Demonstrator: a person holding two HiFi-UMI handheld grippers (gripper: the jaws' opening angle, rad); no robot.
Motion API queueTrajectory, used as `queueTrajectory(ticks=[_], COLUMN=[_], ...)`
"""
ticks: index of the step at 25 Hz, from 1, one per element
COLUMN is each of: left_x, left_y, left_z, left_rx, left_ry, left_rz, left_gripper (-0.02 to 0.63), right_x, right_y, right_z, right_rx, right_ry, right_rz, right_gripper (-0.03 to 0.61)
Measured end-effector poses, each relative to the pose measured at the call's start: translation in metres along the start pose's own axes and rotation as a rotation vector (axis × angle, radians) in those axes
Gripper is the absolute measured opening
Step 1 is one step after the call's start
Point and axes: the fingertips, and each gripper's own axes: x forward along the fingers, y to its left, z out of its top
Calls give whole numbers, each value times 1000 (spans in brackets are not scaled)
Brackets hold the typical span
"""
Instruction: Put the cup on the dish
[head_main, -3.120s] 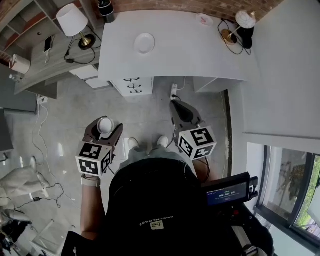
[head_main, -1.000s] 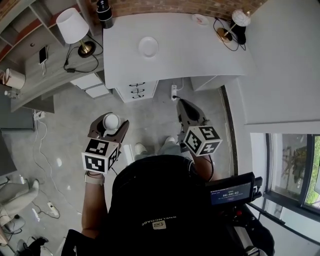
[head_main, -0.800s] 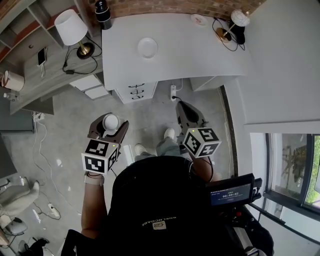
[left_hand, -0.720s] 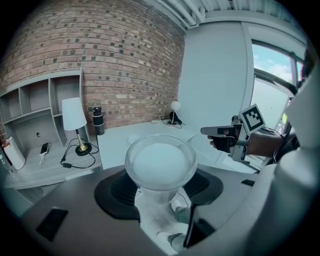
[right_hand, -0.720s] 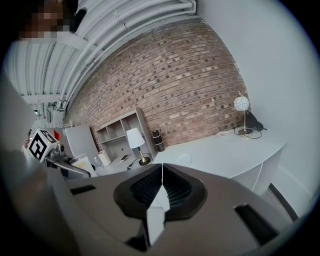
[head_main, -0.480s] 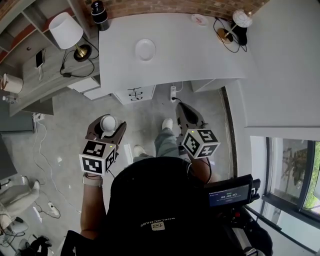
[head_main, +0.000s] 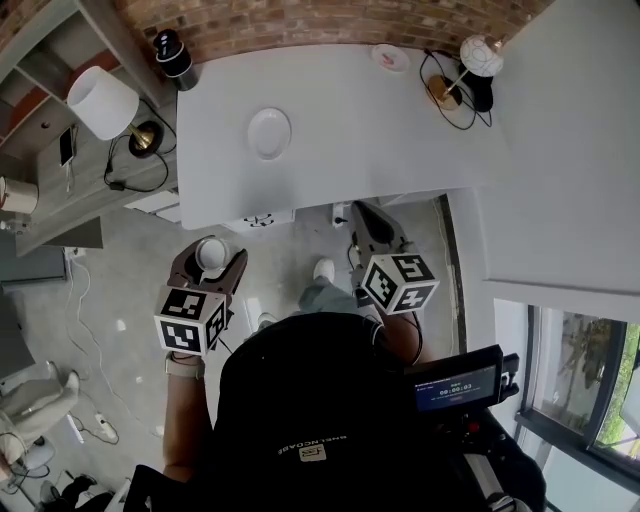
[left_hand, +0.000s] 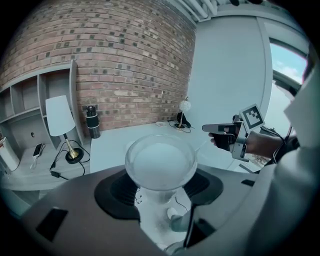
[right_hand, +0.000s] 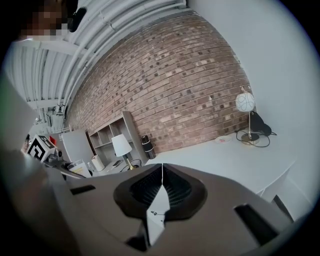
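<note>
A white cup (head_main: 209, 251) sits upright between the jaws of my left gripper (head_main: 214, 262), which is shut on it over the floor, short of the table's front edge. In the left gripper view the cup (left_hand: 160, 164) fills the gap of the gripper (left_hand: 160, 181) and both black pads press its sides. The white dish (head_main: 268, 132) lies on the white table (head_main: 350, 120), left of its middle. My right gripper (head_main: 366, 216) is shut and empty, its tip near the table's edge; its pads meet (right_hand: 161, 172) in the right gripper view.
A globe lamp (head_main: 480, 55) and a small pink dish (head_main: 390, 57) stand at the table's far right. A black bottle (head_main: 170, 52) stands at its far left corner. A white shade lamp (head_main: 100, 103) is on the shelf unit to the left. A wall runs along the right.
The table and dish have come nearer and lower in the head view as the person stepped toward them. Both grippers keep their state, the cup still in the left one.
</note>
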Motion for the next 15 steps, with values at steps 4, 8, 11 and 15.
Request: queueTrajectory(ticks=[4, 8, 11, 15], left_x=[31, 56, 71, 87], left_y=[-2, -5, -11, -14], left_z=[26, 50, 67, 78], left_rx=[-10, -15, -17, -32], left_ry=[0, 0, -2, 5], left_rz=[15, 41, 60, 94], left_gripper=[258, 258, 258, 258], right_x=[20, 34, 43, 54], right_y=[-31, -57, -78, -98], right_z=[23, 38, 47, 56], right_rx=[-5, -10, -2, 1], right_ry=[-4, 2, 6, 19], right_rz=[16, 47, 62, 89], right_gripper=[6, 5, 5, 5])
